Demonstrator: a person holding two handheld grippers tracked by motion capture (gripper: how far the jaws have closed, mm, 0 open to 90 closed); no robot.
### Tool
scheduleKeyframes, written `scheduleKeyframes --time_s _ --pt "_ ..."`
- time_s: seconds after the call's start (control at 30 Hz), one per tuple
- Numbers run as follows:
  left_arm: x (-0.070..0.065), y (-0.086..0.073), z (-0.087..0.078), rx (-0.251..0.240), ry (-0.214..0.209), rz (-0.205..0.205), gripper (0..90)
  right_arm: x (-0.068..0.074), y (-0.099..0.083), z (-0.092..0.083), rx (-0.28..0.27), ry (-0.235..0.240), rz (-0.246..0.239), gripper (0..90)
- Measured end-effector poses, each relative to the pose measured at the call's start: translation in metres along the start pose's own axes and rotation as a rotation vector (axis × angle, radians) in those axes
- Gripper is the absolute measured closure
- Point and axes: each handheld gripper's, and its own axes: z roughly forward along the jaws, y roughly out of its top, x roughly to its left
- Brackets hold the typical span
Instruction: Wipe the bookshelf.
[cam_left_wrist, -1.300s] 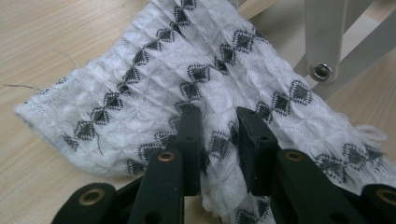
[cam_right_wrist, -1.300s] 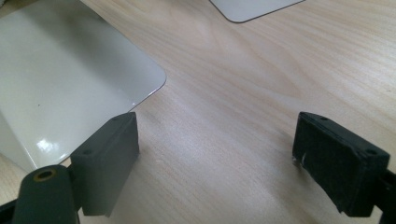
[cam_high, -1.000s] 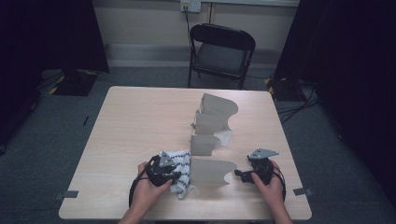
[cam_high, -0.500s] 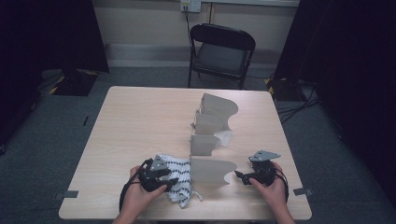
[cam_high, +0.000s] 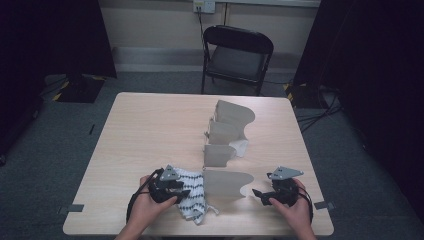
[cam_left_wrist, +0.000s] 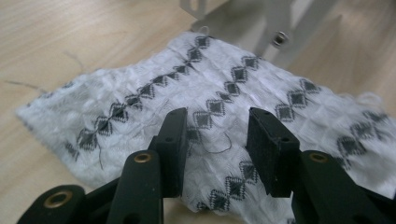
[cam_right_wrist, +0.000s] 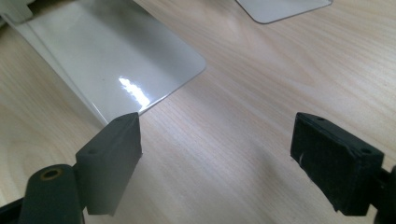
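Note:
A white cloth with rows of black diamonds (cam_high: 194, 199) (cam_left_wrist: 243, 98) lies crumpled on the table near its front edge. It sits just left of the front beige panel (cam_high: 225, 183). My left gripper (cam_high: 187, 193) (cam_left_wrist: 217, 126) hovers over the cloth, jaws a little apart and just now closing. The fabric shows under the gap, and the pads are not pressing it. My right gripper (cam_high: 258, 194) (cam_right_wrist: 219, 135) stands wide open over bare wood, right of that panel. The panel's glossy corner (cam_right_wrist: 116, 56) is near the right gripper's left jaw.
Several upright beige curved panels (cam_high: 233, 118) run in a row from the front panel toward the far edge of the wooden table (cam_high: 145, 130). Something white (cam_high: 243, 147) lies between two of them. A black folding chair (cam_high: 238, 55) stands beyond the table.
The left gripper has drawn back a little toward the near left, and the cloth now lies flatter and more spread out. The right gripper has shifted slightly to the right.

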Motion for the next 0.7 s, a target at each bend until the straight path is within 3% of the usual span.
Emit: scheduleKeyframes --time_s 0.2,0.3,0.5,0.7 --pt "-0.020 -0.004 -0.003 0.030 -0.036 0.027 58.9 0.001 -0.002 -0.004 -0.009 -0.009 0.003 15.8" --pt "-0.028 -0.006 0.002 0.025 -0.075 0.017 59.6 0.003 -0.001 -0.009 -0.032 -0.002 0.005 15.8" --pt "-0.037 -0.004 0.007 0.024 -0.108 0.019 60.4 0.007 -0.003 -0.018 -0.039 0.004 -0.001 15.8" --pt "-0.052 0.004 0.020 0.011 -0.153 0.042 60.2 0.003 -0.010 -0.022 -0.056 0.002 0.031 16.3"
